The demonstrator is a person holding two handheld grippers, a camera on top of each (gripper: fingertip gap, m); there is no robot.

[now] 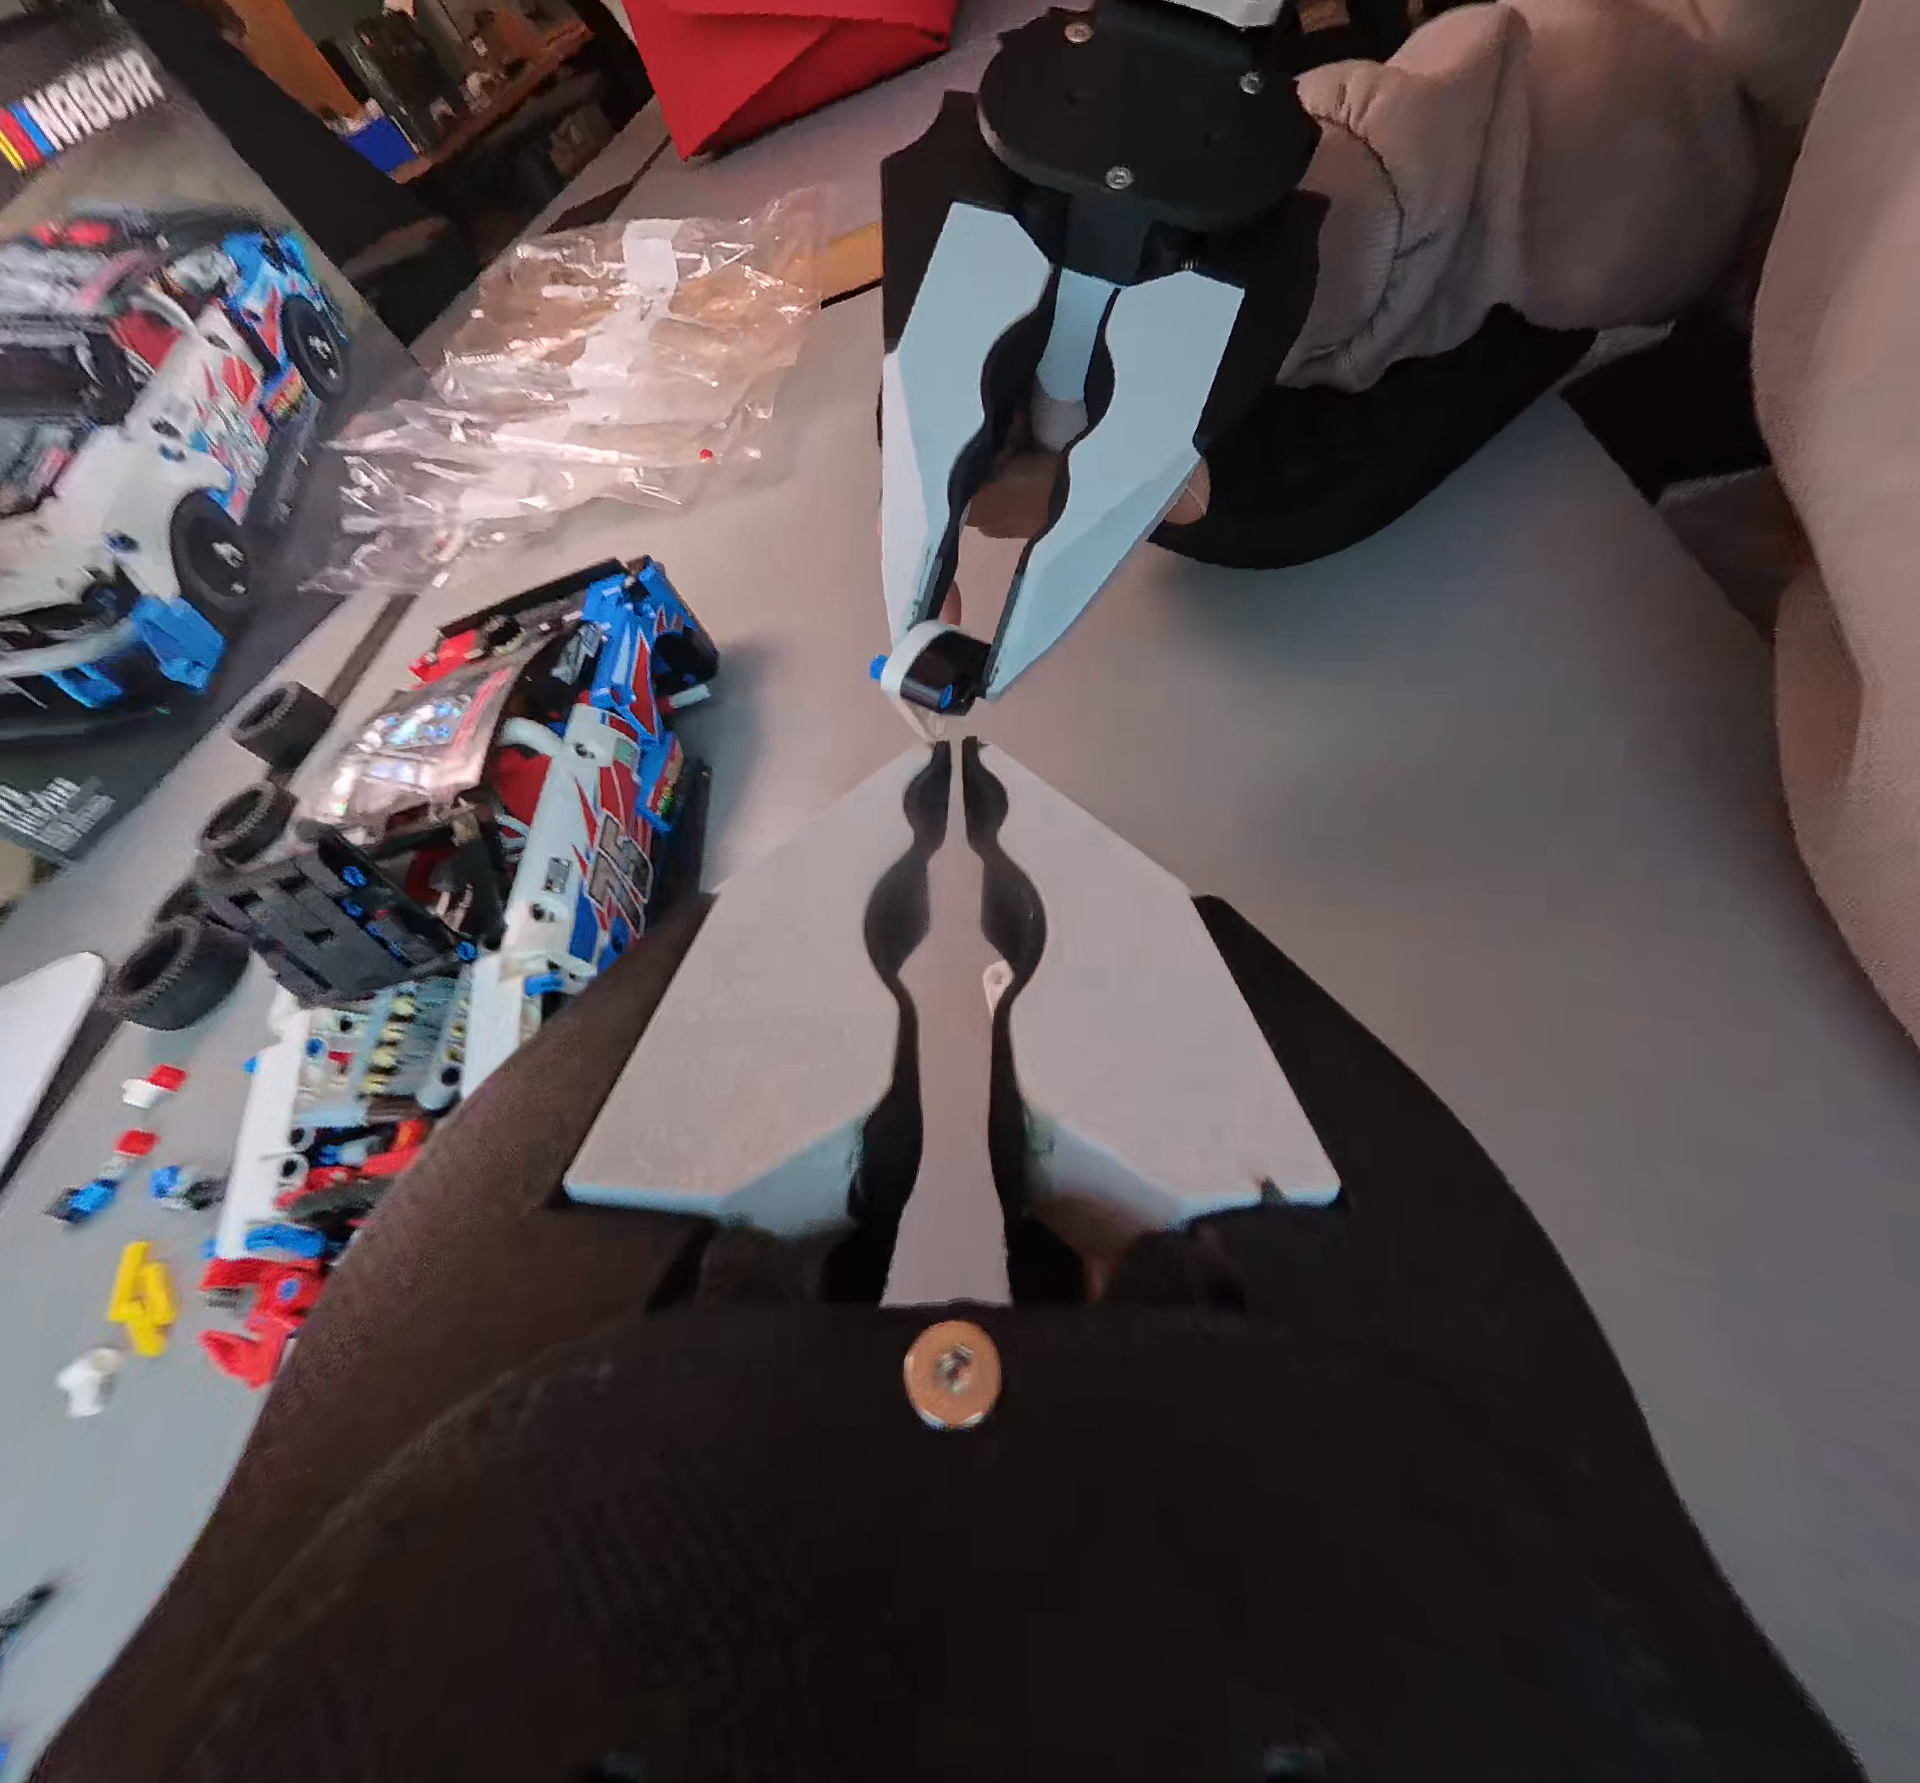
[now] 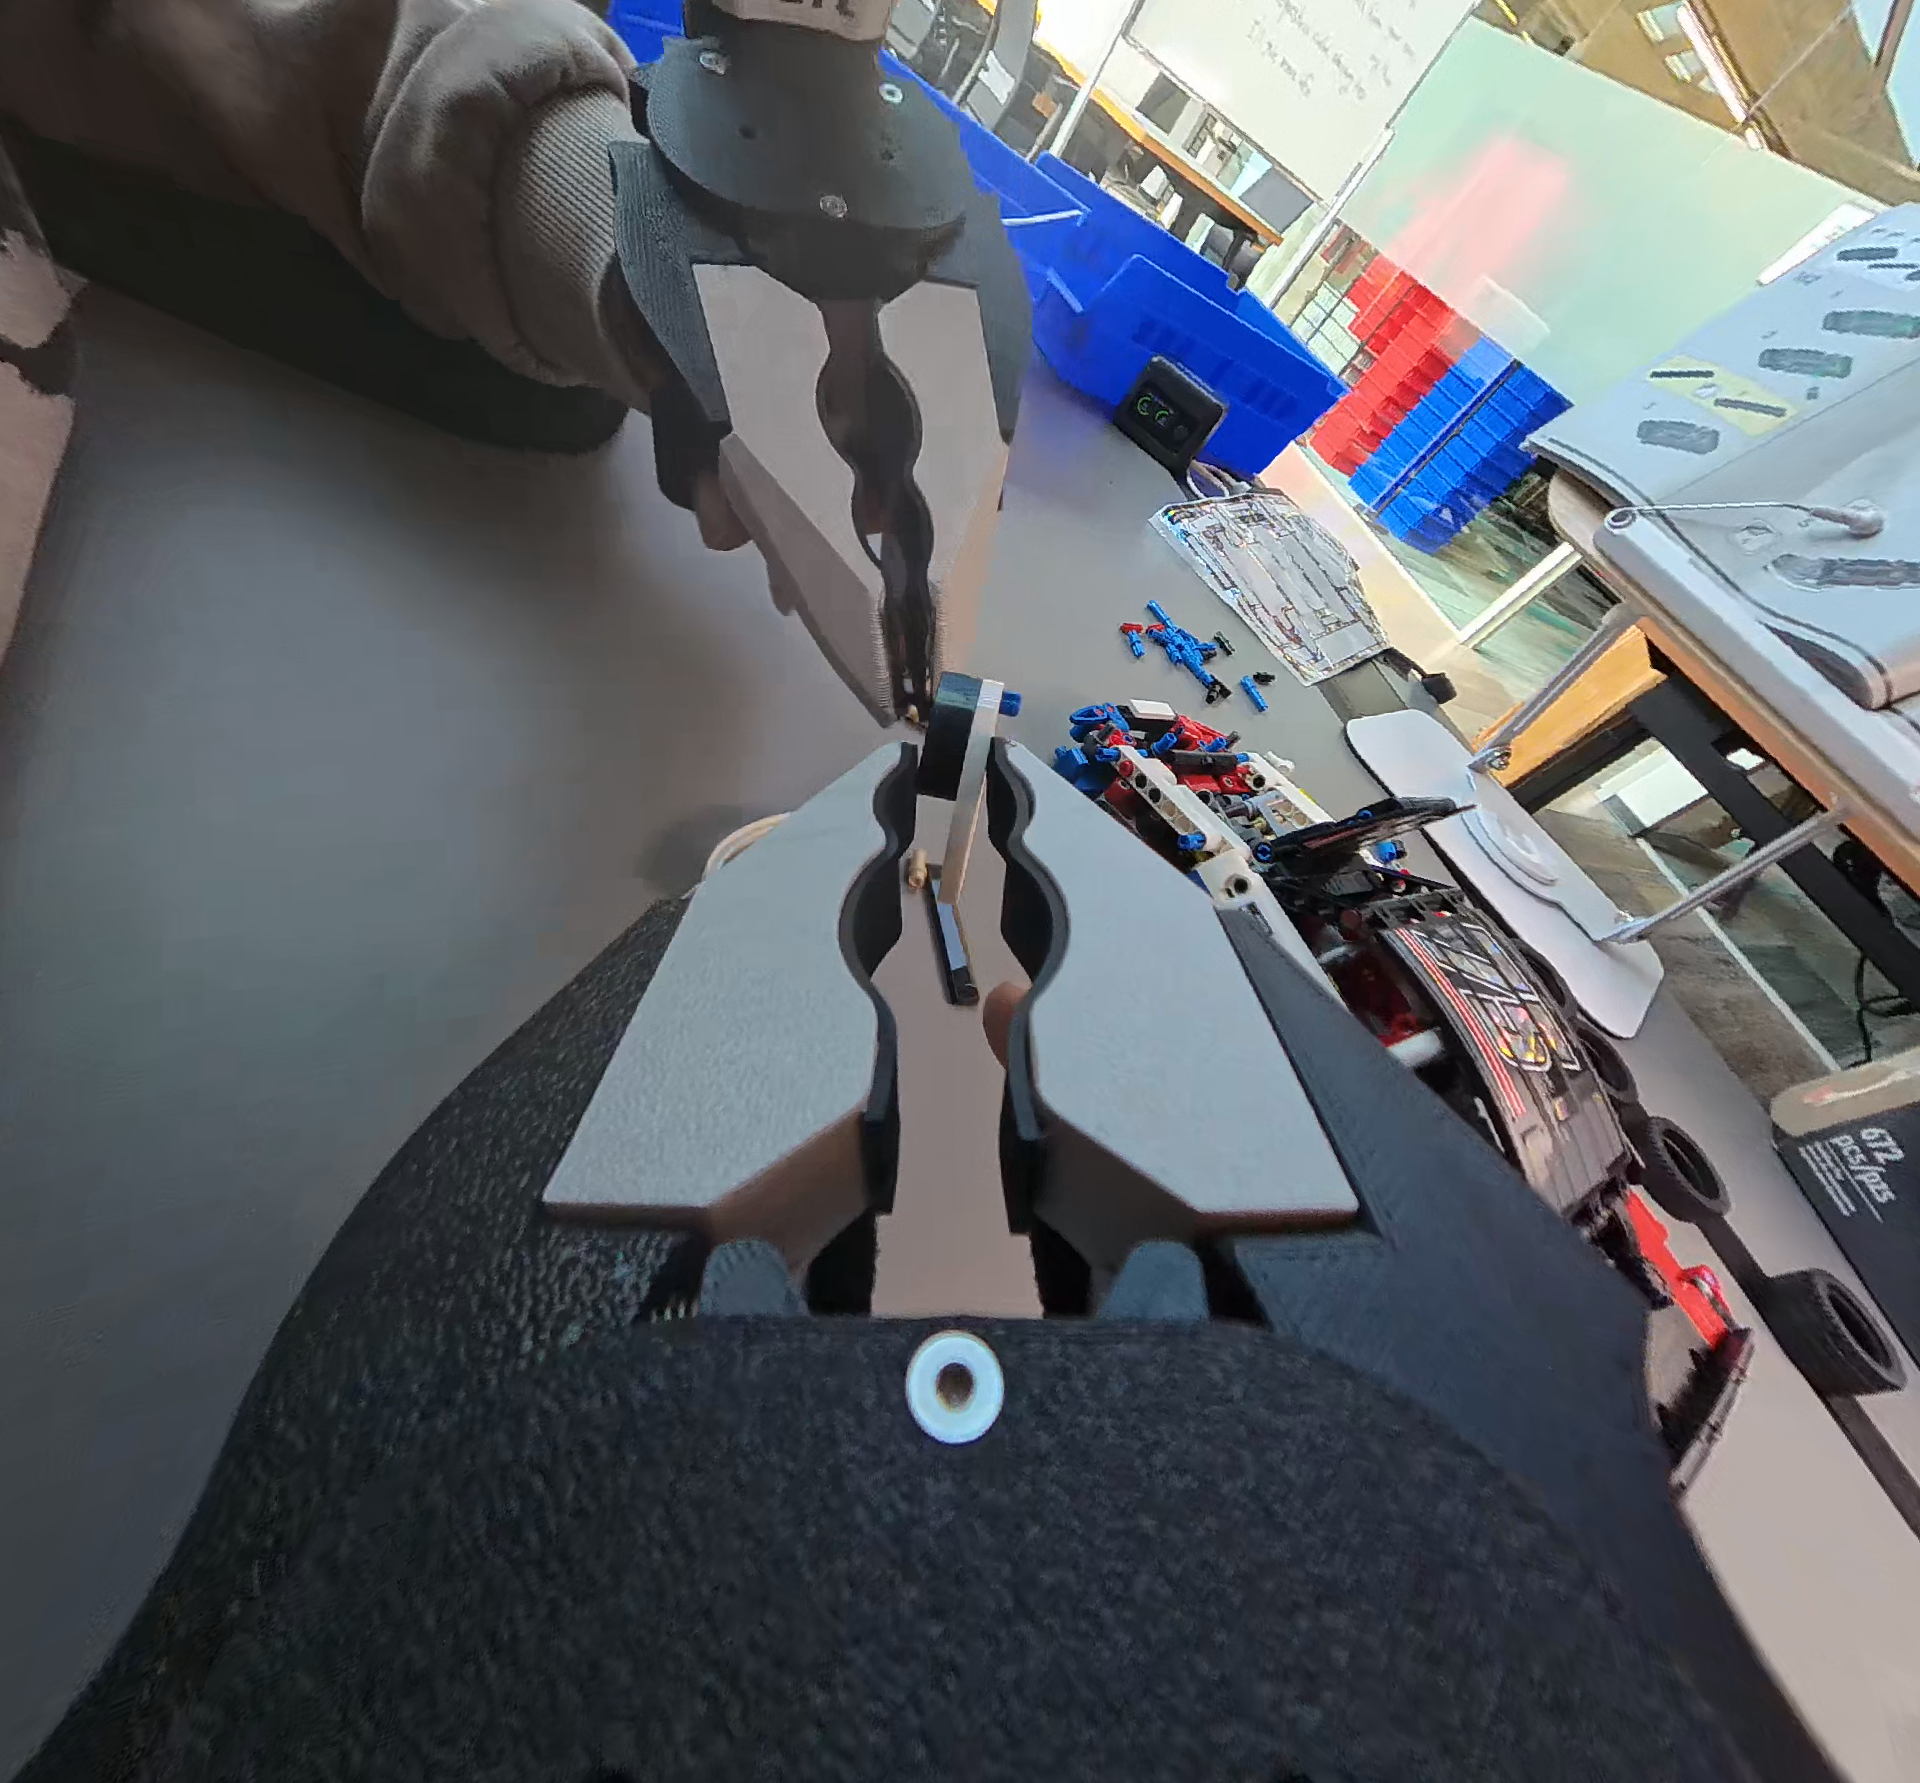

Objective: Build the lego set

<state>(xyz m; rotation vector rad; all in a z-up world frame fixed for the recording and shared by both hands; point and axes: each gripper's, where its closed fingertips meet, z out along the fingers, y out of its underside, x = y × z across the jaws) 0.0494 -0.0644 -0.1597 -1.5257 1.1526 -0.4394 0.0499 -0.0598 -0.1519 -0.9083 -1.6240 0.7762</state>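
Right gripper [image 2: 951, 757]: clamped on a small black-and-white piece [image 2: 961, 746], frame centre.
Left gripper [image 1: 954, 746]: closed on a tiny tan pin [image 2: 912, 717], barely seen.
Handling: light, rigid, slippery; best pinched on flat faces.
Car [image 1: 499, 829]: left, half-built, fragile.

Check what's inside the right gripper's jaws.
The right gripper is shut on a small black-and-white lego piece with a blue pin at its tip. The left gripper, shut, meets it tip to tip. Whether the left pinches anything is hidden.
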